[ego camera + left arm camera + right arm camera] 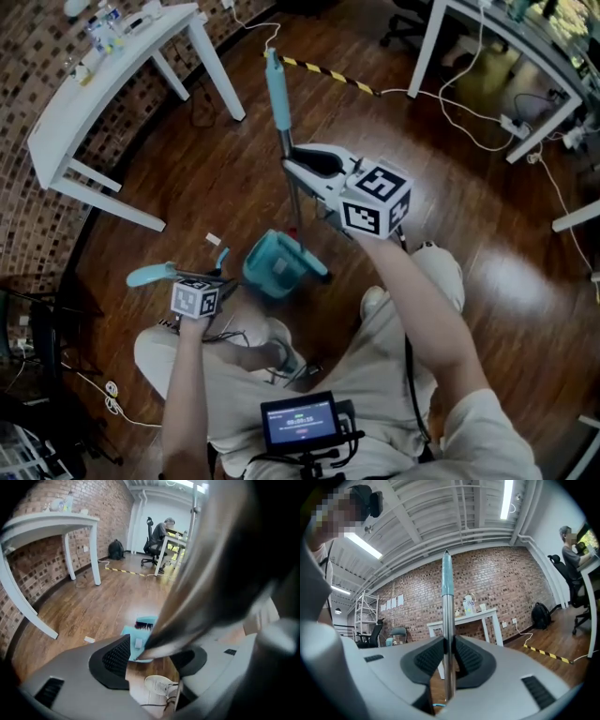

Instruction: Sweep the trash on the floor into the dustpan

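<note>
The left gripper (152,662) points steeply down at the floor (234,159) with its jaws spread wide. A blurred bar (206,573) slants from the upper right into the gap between them, and neither pad (116,659) presses on it. In the head view this gripper sits low at the left, above the person's knee, and a pale teal handle (150,274) sticks out to its left. Far to the upper left a white table (103,80) stands against the brick wall. A white scrap (214,239) lies on the boards just beyond the left gripper, near the dustpan but outside it. The teal dustpan (272,267) rests on the floor in front of the person's feet, between the two grippers. The left gripper view shows a small pale scrap inside it and dark bristles (145,625) at its far edge. The broom (289,141) stands close to upright just behind the dustpan, a metal pole with a teal grip at the top. The right gripper (449,654) is closed on that pole at mid-height, and both pads squeeze the metal from either side. A pale shoe (375,300) shows below the right forearm. A strip of yellow-and-black tape (328,73) lies on the floor beyond the broom.
</note>
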`<state>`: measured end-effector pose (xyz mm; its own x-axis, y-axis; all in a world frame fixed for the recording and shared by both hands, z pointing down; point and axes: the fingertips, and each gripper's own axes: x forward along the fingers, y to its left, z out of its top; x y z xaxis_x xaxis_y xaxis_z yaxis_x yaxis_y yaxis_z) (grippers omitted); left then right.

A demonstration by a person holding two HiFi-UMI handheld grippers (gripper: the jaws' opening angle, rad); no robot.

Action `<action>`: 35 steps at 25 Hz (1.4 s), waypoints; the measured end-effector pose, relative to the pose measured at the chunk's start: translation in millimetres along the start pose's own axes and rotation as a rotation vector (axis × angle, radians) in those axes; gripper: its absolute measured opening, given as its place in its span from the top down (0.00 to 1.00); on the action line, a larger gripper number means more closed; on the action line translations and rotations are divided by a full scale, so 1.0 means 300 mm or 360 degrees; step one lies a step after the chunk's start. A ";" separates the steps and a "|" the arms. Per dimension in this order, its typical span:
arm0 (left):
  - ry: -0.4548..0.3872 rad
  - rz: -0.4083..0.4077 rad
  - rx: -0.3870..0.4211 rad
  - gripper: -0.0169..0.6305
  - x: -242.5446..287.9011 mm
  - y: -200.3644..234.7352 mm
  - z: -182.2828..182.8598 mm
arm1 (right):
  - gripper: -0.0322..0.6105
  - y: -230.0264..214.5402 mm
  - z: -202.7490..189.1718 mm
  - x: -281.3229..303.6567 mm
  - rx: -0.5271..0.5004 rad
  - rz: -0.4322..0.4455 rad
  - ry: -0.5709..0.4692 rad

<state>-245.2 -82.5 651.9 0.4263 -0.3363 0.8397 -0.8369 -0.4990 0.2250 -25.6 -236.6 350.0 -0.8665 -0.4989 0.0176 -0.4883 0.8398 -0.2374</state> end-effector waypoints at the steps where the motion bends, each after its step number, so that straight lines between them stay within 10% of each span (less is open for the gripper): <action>1: 0.0043 -0.0025 -0.0014 0.59 0.031 -0.005 -0.020 | 0.81 0.002 0.000 -0.002 -0.0001 0.0000 -0.0003; 7: 0.0093 -0.0058 0.0042 0.61 0.124 0.025 -0.002 | 0.81 -0.077 0.029 -0.026 -0.0040 -0.0157 0.0043; 9: 0.0106 -0.0019 0.0083 0.85 0.084 0.084 0.035 | 0.81 -0.116 0.034 0.028 -0.0046 -0.0227 0.0044; 14: 0.0097 0.0070 0.0115 0.84 0.055 0.111 -0.071 | 0.81 0.031 -0.033 0.110 0.0041 -0.0065 -0.0005; 35: 0.0062 0.0056 0.0216 0.85 0.050 -0.069 0.005 | 0.81 -0.236 -0.027 -0.085 -0.0025 -0.0498 -0.0062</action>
<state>-221.0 -78.3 659.0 0.3818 -0.3258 0.8650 -0.7960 -0.5915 0.1285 30.4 -281.6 374.2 -0.6696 -0.7411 0.0500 -0.7323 0.6474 -0.2115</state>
